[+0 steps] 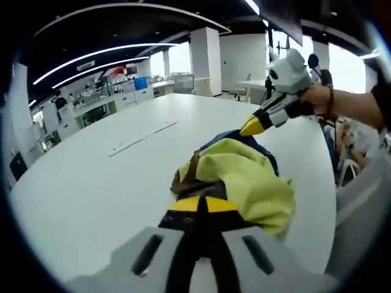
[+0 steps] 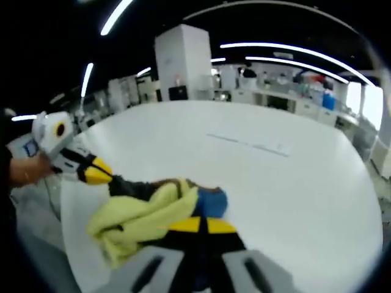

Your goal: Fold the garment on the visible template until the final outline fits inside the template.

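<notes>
Yellow and blue garment, bunched near the white table edge. Left gripper closed on its cloth; right gripper likewise closed on it (template marks well apart, farther across).

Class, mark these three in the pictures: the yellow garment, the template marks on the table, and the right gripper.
yellow garment (image 1: 253, 180), left gripper view, on its bunched yellow top.
template marks (image 2: 250, 144), right gripper view, on the faint line.
right gripper (image 1: 252, 127), left gripper view, at its yellow tips.
</notes>
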